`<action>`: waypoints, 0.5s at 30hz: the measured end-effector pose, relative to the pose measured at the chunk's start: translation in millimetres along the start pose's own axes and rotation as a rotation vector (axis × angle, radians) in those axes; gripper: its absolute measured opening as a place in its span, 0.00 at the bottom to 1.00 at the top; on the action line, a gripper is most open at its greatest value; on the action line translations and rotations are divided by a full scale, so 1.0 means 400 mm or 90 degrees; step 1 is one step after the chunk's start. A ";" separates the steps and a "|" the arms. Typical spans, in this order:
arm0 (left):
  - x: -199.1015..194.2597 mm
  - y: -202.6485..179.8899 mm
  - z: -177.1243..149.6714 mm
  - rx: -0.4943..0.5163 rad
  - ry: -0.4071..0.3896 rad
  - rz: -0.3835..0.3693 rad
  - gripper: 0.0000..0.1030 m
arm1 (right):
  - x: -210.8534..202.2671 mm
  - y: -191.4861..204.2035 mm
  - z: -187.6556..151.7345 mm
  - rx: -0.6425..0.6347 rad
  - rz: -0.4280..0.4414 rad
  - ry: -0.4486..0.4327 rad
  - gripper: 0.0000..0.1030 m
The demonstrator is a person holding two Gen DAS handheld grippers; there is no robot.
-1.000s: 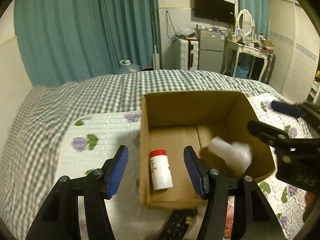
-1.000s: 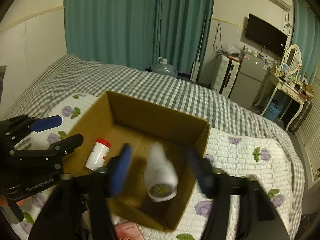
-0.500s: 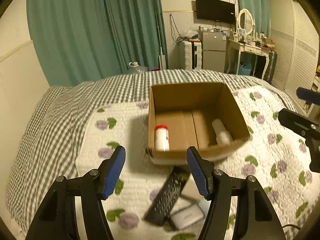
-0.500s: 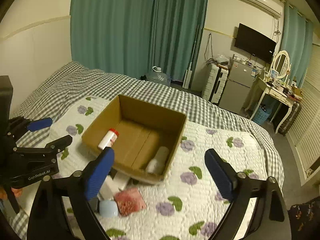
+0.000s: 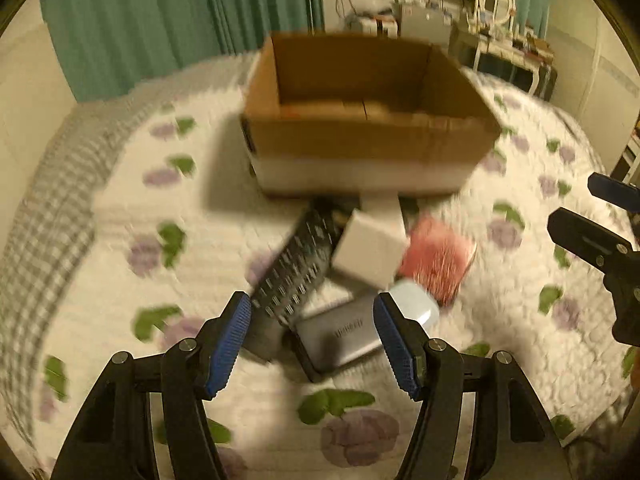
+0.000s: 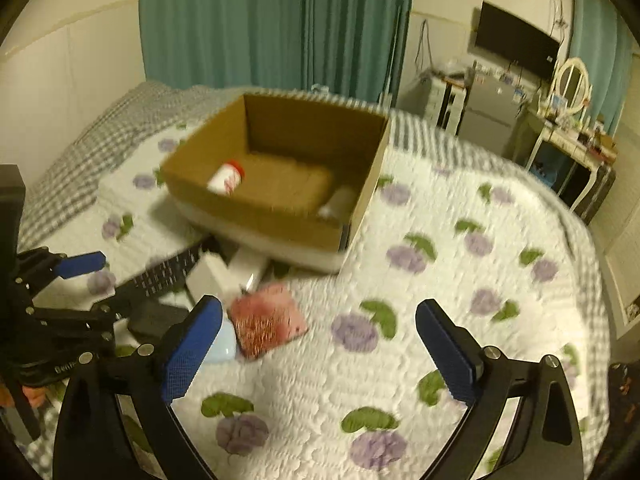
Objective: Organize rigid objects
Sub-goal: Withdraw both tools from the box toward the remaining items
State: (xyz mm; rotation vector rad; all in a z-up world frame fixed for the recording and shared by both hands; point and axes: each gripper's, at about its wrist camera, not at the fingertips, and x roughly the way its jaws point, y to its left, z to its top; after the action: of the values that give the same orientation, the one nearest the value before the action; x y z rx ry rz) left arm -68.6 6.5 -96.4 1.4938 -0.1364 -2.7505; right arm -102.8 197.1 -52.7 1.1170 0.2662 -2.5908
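An open cardboard box [image 5: 372,140] [image 6: 280,216] sits on the bed; a red-capped white bottle [image 6: 226,176] and a white bottle [image 6: 340,204] lie in it. In front of it lies a pile: a black remote [image 5: 296,272] [image 6: 168,272], a white box [image 5: 368,252] [image 6: 208,276], a red packet [image 5: 436,260] [image 6: 266,320], a grey flat device [image 5: 344,332] and a pale blue case [image 5: 416,308] [image 6: 222,344]. My left gripper [image 5: 312,344] is open just above the pile's near end. My right gripper [image 6: 320,356] is open and empty, right of the pile.
The bed has a white flowered quilt [image 6: 440,280] over a grey checked blanket [image 5: 48,208]. Teal curtains [image 6: 260,28] hang behind. A dresser with a mirror [image 6: 568,92], a fridge and a wall TV stand at the back right.
Both grippers have pulled back from the box and dropped toward the pile in front of it. The white bottle that the right gripper let go lies in the box.
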 end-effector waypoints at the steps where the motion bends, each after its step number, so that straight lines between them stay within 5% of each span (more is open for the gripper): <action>1: 0.018 -0.004 -0.010 -0.007 0.014 -0.008 0.65 | 0.020 -0.001 -0.015 0.003 0.002 0.008 0.95; 15: 0.086 -0.040 -0.043 -0.016 0.029 -0.027 0.75 | 0.142 -0.040 -0.076 0.052 0.030 0.053 0.95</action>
State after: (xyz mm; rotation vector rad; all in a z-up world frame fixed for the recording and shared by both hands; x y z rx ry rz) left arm -72.3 19.4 -135.9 1.5708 -0.0696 -2.7366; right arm -124.7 209.1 -114.1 1.2464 0.1525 -2.5375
